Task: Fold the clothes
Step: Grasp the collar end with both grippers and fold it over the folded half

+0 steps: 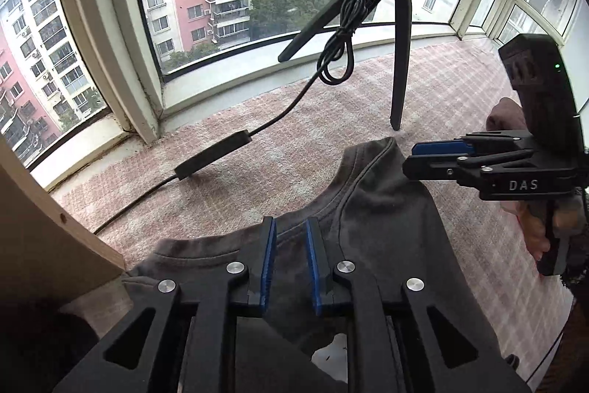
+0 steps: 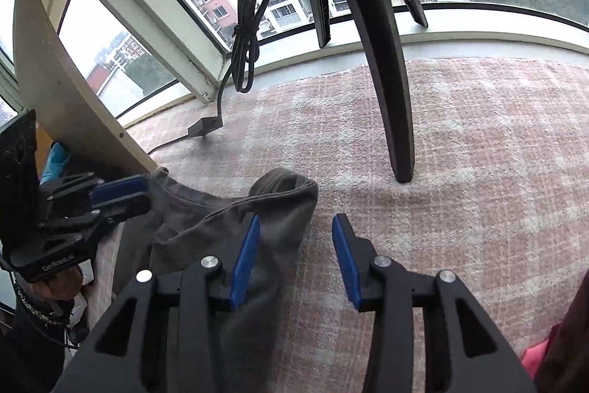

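Here the grey shirt [image 1: 368,209] underlies both parted hand-held grippers.

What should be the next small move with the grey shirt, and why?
Probably close the left gripper on the neckline of the grey shirt. Its jaws stand open over the collar without pressing it, the right gripper is open too, and the shirt lies bunched on the pink blanket.
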The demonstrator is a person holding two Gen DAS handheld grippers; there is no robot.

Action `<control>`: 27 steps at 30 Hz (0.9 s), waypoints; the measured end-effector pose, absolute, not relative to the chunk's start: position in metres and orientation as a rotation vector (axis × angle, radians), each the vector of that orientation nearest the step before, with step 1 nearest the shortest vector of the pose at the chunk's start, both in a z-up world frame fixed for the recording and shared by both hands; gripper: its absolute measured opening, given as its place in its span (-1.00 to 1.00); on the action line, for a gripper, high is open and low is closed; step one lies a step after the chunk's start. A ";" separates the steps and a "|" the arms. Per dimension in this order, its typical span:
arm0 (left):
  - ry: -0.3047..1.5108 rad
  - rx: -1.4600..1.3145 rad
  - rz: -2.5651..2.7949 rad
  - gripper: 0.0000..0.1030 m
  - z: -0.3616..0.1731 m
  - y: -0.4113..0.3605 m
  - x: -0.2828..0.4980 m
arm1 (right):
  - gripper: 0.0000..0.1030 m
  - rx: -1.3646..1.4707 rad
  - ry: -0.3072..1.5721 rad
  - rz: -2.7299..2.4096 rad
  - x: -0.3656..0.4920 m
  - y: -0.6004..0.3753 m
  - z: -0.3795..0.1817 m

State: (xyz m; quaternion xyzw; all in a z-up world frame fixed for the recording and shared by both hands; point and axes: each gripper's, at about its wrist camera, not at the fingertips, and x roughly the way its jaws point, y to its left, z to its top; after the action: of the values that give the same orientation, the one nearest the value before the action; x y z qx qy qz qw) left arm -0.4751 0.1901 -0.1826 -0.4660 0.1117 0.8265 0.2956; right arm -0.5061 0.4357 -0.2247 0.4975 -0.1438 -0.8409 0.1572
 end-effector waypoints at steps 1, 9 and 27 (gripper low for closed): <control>0.299 -1.228 2.223 -0.24 -0.175 0.174 -0.471 | -0.22 1.434 -0.388 -2.398 -0.508 0.431 -0.229; 0.149 -1.450 2.274 -0.23 -0.201 0.085 -0.492 | -0.21 1.402 -0.353 -2.367 -0.517 0.419 -0.234; 0.203 -1.384 2.197 -0.89 -0.224 0.127 -0.499 | -0.85 1.287 -0.223 -2.350 -0.508 0.398 -0.216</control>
State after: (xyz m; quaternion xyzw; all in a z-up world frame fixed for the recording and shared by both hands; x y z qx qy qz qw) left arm -0.4993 0.1267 -0.2241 -0.5123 0.0750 0.8134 0.2652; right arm -0.5077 0.3983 -0.2164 0.4664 -0.0809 -0.8517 0.2248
